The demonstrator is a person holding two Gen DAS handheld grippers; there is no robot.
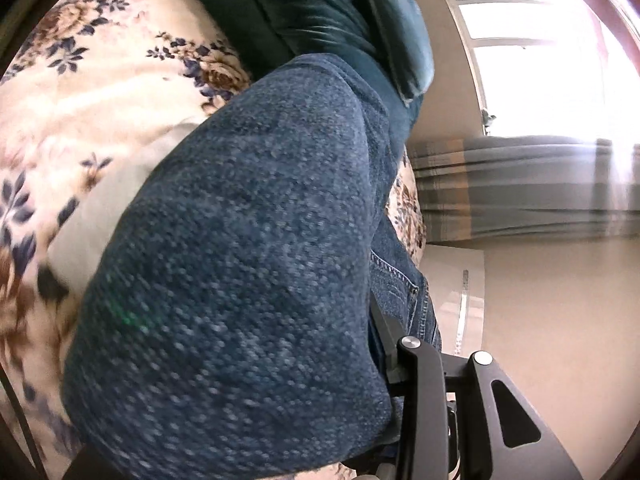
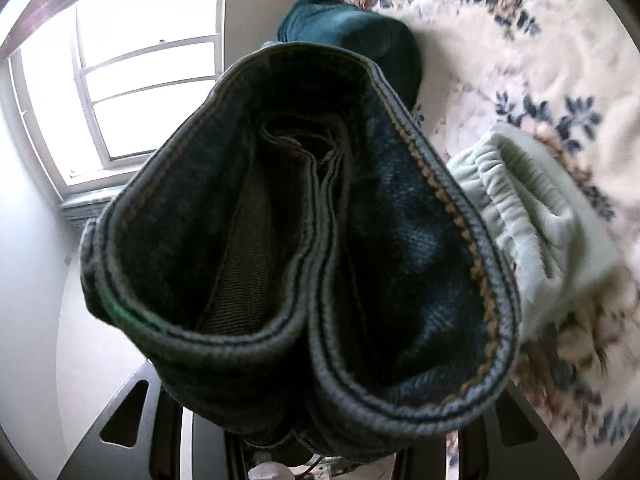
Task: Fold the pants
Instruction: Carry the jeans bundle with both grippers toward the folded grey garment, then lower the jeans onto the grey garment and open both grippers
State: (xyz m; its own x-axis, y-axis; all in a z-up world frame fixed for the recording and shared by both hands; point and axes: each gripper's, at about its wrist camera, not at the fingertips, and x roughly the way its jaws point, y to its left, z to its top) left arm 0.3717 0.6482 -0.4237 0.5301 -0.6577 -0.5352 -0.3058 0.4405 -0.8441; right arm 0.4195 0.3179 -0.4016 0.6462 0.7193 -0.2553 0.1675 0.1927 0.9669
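Blue denim jeans point(image 1: 240, 260) fill most of the left wrist view and hang over my left gripper. Its fingertips are hidden; only a black linkage arm point(image 1: 424, 380) shows at the lower right, with the cloth bunched against it. In the right wrist view two stitched leg hems of the jeans point(image 2: 304, 240) gape toward the camera, one beside the other. They rise out of my right gripper, whose finger bases point(image 2: 124, 420) show at the bottom; its tips are covered by denim. Both grippers are shut on the jeans, above a floral bedspread point(image 1: 80, 100).
A folded dark teal garment point(image 2: 352, 36) lies on the bedspread point(image 2: 540, 40) beyond the jeans. Folded pale grey sweatpants point(image 2: 532, 216) with an elastic waistband lie to the right. A bright window point(image 2: 132, 80) and a plain wall stand past the bed's edge.
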